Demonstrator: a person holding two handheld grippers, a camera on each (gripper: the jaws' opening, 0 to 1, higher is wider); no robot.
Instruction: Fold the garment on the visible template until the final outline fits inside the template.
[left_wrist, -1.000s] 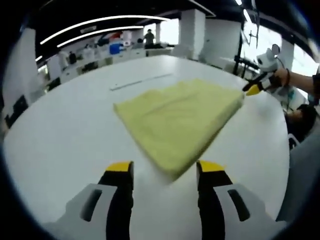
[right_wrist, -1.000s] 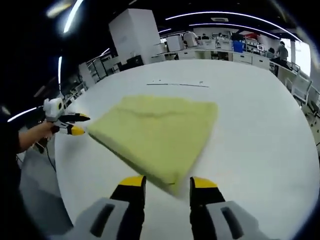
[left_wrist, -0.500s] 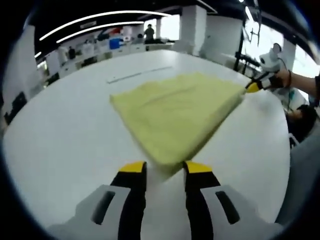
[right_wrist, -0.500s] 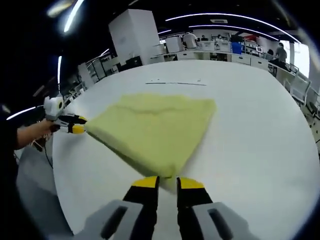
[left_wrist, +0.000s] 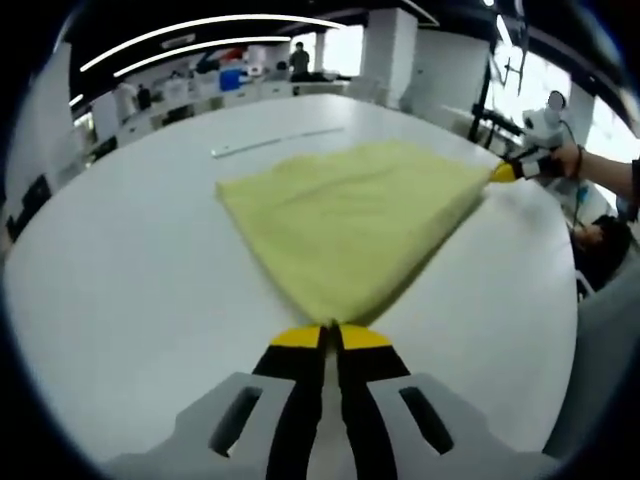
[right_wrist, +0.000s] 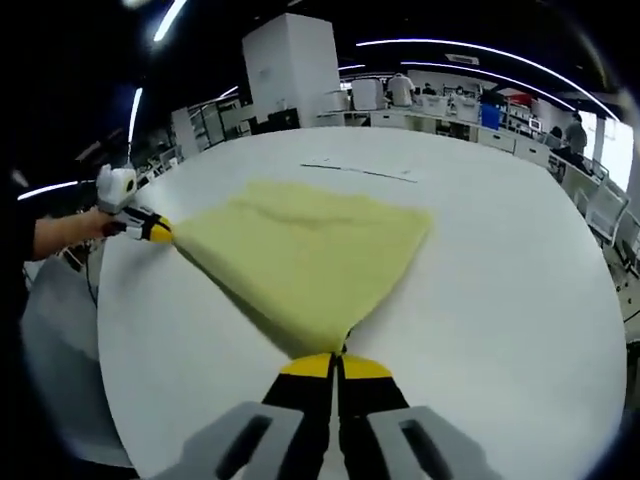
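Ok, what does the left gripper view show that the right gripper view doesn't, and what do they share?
Left gripper view: the left claw shut on the garment's near corner, with the right claw at the far right corner. Right gripper view: the right claw shut on its near corner, the left claw at the far left, and a tall white cabinet behind. Both: the yellow garment on the white table and the thin line marked beyond it.

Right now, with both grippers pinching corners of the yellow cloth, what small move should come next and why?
Probably lift both corners together and carry them across toward the far edge. The left gripper and right gripper are each shut on a near corner of the yellow garment, which is stretched taut between them on the white table, so a fold looks ready.
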